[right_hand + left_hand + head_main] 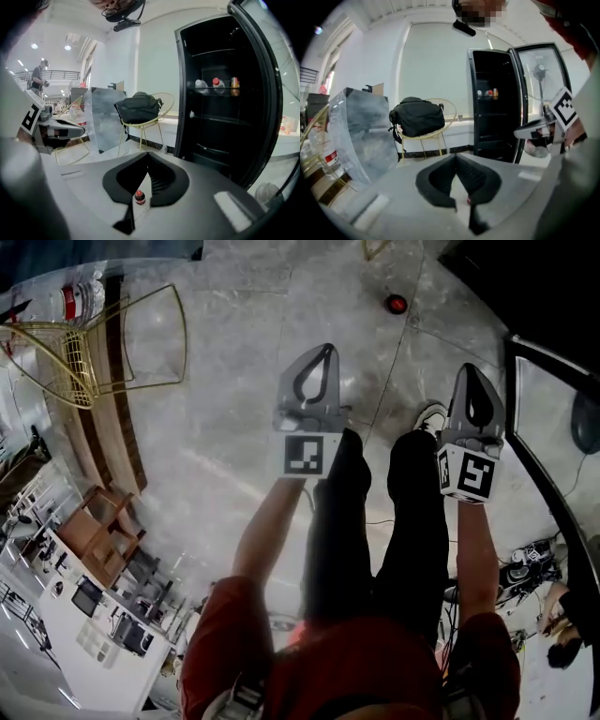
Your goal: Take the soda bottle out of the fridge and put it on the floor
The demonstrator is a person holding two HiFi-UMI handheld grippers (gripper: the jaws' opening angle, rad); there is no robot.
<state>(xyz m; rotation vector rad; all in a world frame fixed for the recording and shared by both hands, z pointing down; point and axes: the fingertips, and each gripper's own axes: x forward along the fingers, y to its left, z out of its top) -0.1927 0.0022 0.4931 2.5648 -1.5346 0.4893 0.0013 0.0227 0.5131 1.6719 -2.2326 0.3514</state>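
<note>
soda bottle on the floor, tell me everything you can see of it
The soda bottle looks tiny from here: a red cap, a dark body and a red band around it, the print too small to read. It stands upright on the pale marbled floor, outside the open fridge. In the head view only its red cap and dark shoulder show from above, close to a seam in the floor. Nothing but the floor touches it.
</note>
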